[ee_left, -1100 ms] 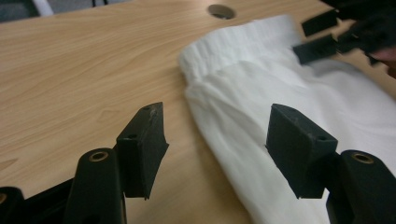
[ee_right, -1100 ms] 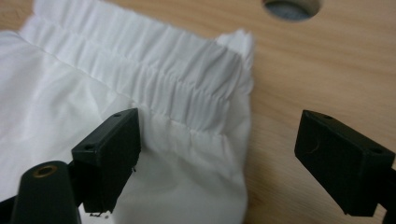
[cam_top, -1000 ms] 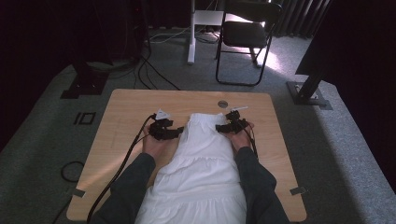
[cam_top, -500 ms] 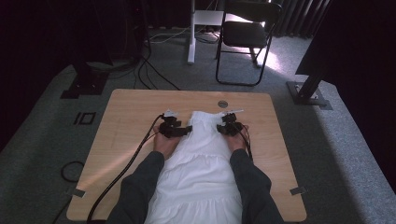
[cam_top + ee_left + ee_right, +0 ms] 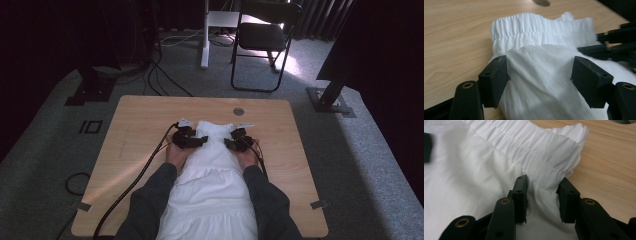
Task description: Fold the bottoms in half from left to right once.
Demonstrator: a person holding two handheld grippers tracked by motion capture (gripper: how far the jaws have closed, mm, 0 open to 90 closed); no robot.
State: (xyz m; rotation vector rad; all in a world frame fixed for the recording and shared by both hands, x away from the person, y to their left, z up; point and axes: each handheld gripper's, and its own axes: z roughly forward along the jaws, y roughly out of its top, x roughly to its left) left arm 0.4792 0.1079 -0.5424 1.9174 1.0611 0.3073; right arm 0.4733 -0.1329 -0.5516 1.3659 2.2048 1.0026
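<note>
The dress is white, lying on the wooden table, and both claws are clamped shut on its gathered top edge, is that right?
Not quite. The dress is white and lies on the table, but the left claw is open, its jaws wide apart over the cloth, as the left gripper view shows. The right claw is part open around a fold, not clamped shut.

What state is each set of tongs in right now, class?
Left tongs: open, straddling the white gathered cotton garment.
Right tongs: part-open around a fold of its waistband.

Matt cloth, matt plastic, pale wood

The white garment (image 5: 544, 75) is thin matt cloth, softly creased, with a finely gathered elastic band (image 5: 541, 147). The gripper pads (image 5: 496, 80) look like matt black plastic. The table (image 5: 140, 125) is smooth light wood-grain with a faint sheen.
</note>
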